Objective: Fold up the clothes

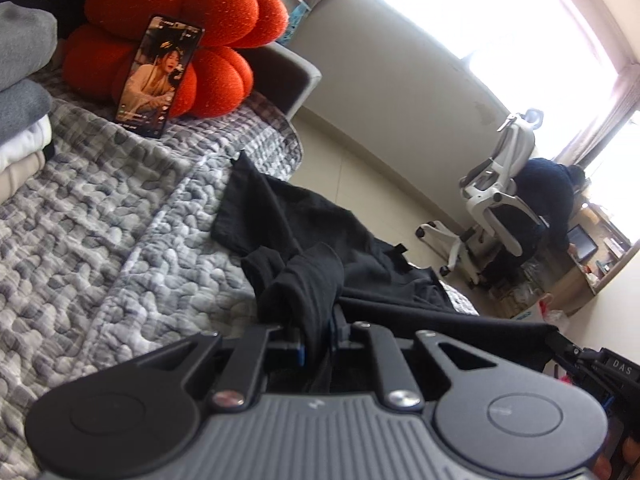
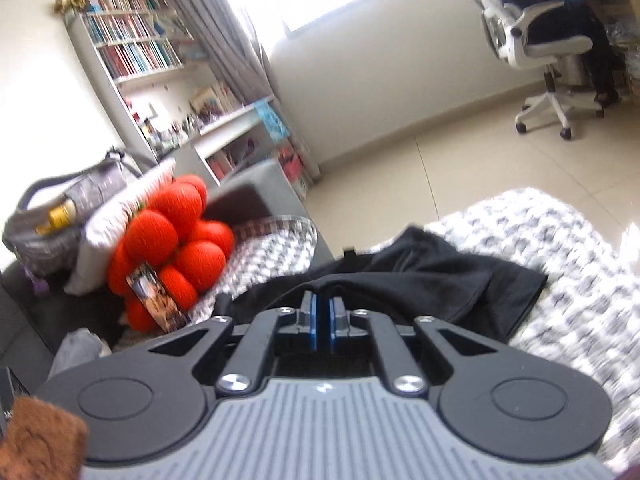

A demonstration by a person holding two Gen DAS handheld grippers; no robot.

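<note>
- Left wrist view: the left gripper [image 1: 320, 332] has its fingers closed on a bunched fold of the black garment [image 1: 320, 240]; cloth runs between the blue pads and hangs down over them.
- Left wrist view: the rest of the garment lies spread on the grey quilted bed cover [image 1: 100, 220], reaching towards the far edge of the bed.
- Left wrist view: one edge of the garment is drawn taut to the right gripper [image 1: 568, 344], visible at the lower right; the cloth ends at its tip.
- Left wrist view: an orange pumpkin cushion [image 1: 180, 20] sits at the head of the bed with a phone [image 1: 158, 76] propped upright against it, screen lit.
- Left wrist view: folded grey and white clothes [image 1: 20, 92] are stacked at the left edge.
- Left wrist view: a person in dark clothing [image 1: 548, 196] sits in a white office chair [image 1: 496, 192] by the window.
- Right wrist view: the right gripper [image 2: 322, 312] has its fingers closed, the blue pads almost touching; the garment's hem [image 2: 360, 280] lies across the tips and appears pinched there.
- Right wrist view: the black garment [image 2: 440, 276] lies crumpled on the bed cover [image 2: 560, 320] just ahead of the fingers.
- Right wrist view: the cushion [image 2: 172, 236] and phone [image 2: 158, 298] are to the left, with a bookshelf [image 2: 132, 48] behind them.
</note>
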